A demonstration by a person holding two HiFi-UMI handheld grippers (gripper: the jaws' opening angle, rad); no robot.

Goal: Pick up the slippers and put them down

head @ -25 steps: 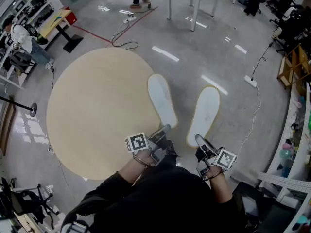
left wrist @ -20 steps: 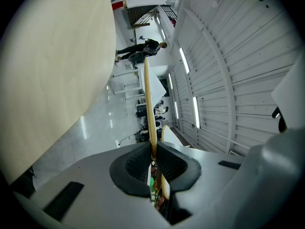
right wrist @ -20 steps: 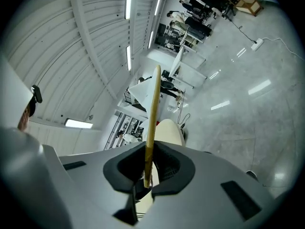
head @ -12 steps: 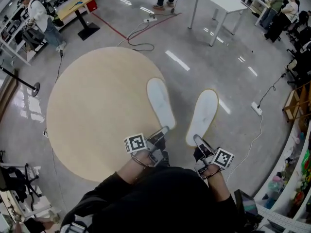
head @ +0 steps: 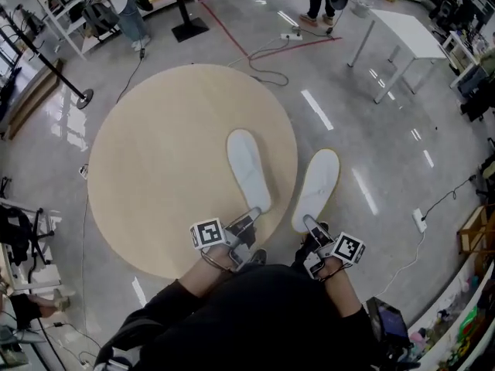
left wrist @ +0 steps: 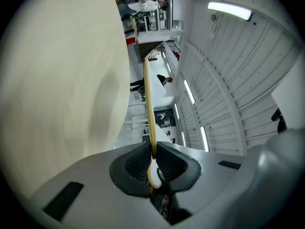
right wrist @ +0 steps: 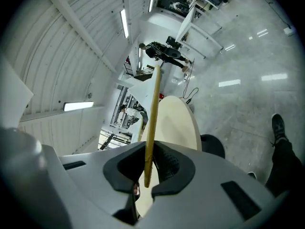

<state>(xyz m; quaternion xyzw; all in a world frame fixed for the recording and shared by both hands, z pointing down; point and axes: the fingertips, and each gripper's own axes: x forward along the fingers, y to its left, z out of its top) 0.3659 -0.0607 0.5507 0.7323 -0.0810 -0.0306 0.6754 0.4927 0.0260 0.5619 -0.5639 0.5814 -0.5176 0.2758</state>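
Being thin and light, probably bendy, each slipper is clamped by its near end: left slipper (head: 247, 168) in the left tongs (head: 249, 221) above the desk (head: 155, 161), right slipper (head: 317, 188) in the right tongs (head: 309, 226) beside the rim.

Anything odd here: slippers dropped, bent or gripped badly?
Nothing stands out. The left gripper is shut on the end of one white slipper, seen over the round table. The right gripper is shut on the end of the other slipper, seen just past the table's edge. Both look flat and undamaged, splayed slightly apart.
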